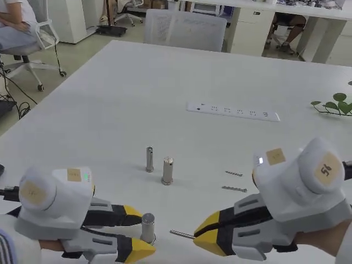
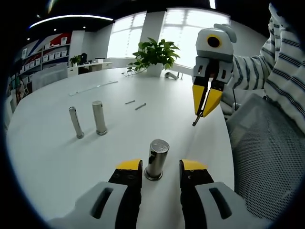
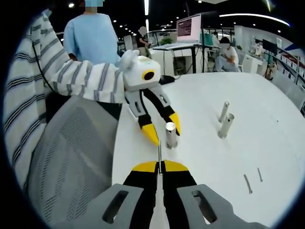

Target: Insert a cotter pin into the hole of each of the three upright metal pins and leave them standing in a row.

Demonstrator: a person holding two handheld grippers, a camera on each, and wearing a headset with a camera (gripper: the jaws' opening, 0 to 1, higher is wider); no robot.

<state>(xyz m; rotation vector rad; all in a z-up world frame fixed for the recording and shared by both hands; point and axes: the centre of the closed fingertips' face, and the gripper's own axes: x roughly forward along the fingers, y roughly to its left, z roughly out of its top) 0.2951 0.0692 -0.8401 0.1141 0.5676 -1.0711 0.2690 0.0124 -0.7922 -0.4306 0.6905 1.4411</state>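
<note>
White and mostly bare, the surface point(image 1: 110, 93) in the head view carries a power strip point(image 1: 232, 111) far ahead and a plant point(image 1: 333, 105) at the right edge. A thin metal pin point(image 1: 149, 159) and a thicker metal pin point(image 1: 168, 170) stand upright side by side in the middle. The nearest metal pin point(image 1: 148, 227) stands between the jaws of my left hand-held gripper point(image 1: 137, 231). My right hand-held gripper point(image 1: 204, 235) points a cotter pin point(image 1: 181, 234) at it, and spare cotter pins point(image 1: 234, 189) lie further right.

From the left gripper view, my jaws are apart, one on each side of the nearest metal pin. I cannot say surely whether one touches it.

From the right gripper view, my jaws are closed on the cotter pin, which sticks forward, its tip near the nearest metal pin but apart from it. The hole is too small to find.

I judge that the first insertion is in hand. Next I must steady the nearest metal pin, line the tip with its hole and push straight. This pin stands close to the near edge, with a mesh chair point(image 2: 267, 157) beyond, so a knock could send it off. Free room lies ahead.
</note>
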